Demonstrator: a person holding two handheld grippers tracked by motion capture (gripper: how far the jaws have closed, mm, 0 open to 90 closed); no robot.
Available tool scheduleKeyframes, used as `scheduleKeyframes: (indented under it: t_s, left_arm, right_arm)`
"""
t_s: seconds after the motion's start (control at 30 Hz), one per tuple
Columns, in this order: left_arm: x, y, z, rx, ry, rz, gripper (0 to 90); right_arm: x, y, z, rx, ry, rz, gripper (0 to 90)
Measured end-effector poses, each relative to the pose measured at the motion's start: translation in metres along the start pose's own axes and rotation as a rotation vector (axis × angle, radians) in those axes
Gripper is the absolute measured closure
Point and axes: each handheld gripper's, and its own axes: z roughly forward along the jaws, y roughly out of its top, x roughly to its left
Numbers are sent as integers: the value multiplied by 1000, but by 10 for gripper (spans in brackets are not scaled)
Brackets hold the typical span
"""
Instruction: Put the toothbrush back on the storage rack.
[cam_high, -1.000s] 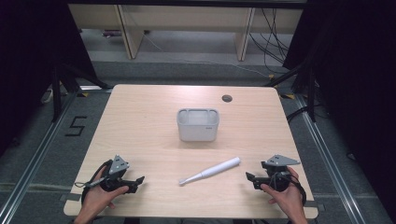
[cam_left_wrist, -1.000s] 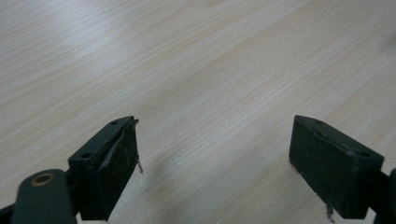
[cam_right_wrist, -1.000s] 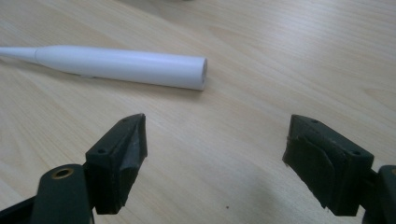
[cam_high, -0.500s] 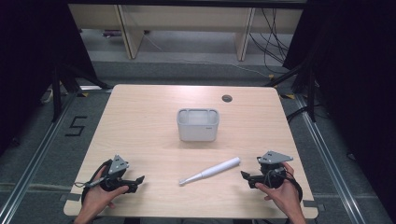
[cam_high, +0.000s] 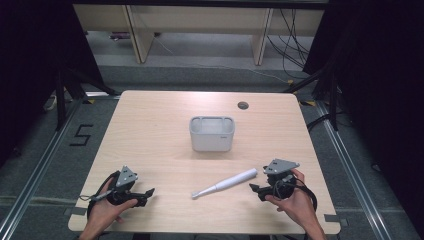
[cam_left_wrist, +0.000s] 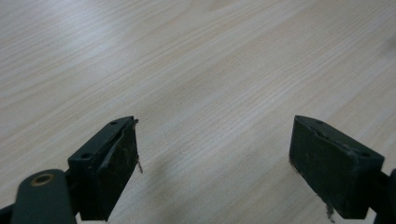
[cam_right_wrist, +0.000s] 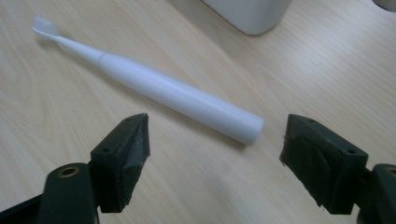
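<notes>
Right gripper (cam_right_wrist: 215, 140) jaws spread just short of the electric toothbrush (cam_right_wrist: 177, 95) handle — best centred over its thick end before pinching; left gripper (cam_left_wrist: 215, 158) spread, empty.

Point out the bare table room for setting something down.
Free: the far strip behind the white holder, and both side areas flanking it. Crowded: the near edge, where the toothbrush lies between the left gripper and right gripper.

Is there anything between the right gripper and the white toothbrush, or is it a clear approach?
Nothing visible blocks it. The right gripper has its jaws open, with bare table between them and the toothbrush handle just ahead. The white container sits farther back, off that path.
</notes>
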Motion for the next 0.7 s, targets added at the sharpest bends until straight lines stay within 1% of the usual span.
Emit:
scheduleKeyframes:
  t_s: [0.03,0.07,0.1,0.13,0.17,0.2,0.23,0.27,0.33,0.37,0.4,0.43,0.47,0.53,0.57,0.6,0.63,0.67,0.7]
  left_arm:
    - [-1,0,0,2,-5,-12,150]
    - [-1,0,0,4,-5,-15,150]
    - [-2,-1,1,-4,-8,-24,150]
    - [0,0,-1,17,-12,14,150]
    - [0,0,-1,17,-12,14,150]
    - [-2,-1,1,-10,-10,-16,150]
    - [-2,-1,1,-7,-11,-14,150]
    - [-2,-1,1,-9,-11,-15,150]
    - [-2,-1,1,-1,-18,-11,150]
    - [-2,-1,1,-10,-11,-13,150]
    - [-2,-1,1,-10,-13,-14,150]
    - [0,0,2,-24,-5,16,150]
    - [-3,0,0,-17,-18,-10,150]
    - [-1,0,-2,1,-15,21,150]
    - [-1,0,-2,2,-19,19,150]
    - [0,0,-2,14,-25,20,150]
    - [0,0,-2,10,-23,18,150]
    - [0,0,-2,10,-23,18,150]
    - [-2,0,0,-14,-15,1,150]
  right_arm:
    - [2,2,1,1,2,-2,259]
    - [3,5,3,4,11,-20,274]
    - [7,11,6,12,26,-59,307]
    - [8,13,9,11,32,-77,317]
    - [8,13,9,11,32,-77,317]
    - [10,17,11,34,43,-88,327]
    - [12,19,14,39,51,-102,345]
    - [12,22,18,34,54,-138,355]
    - [14,28,23,59,66,-173,370]
    - [16,31,25,68,68,-171,376]
    - [16,34,29,74,76,-187,386]
    - [16,36,32,81,92,-199,404]
    - [19,41,38,104,99,-221,428]
    - [19,46,43,140,118,-251,444]
    - [20,47,46,151,118,-248,454]
    - [20,49,48,158,126,-269,459]
    - [21,50,50,178,123,-266,460]
    - [19,52,52,181,131,-291,463]
    - [19,52,52,181,131,-291,463]
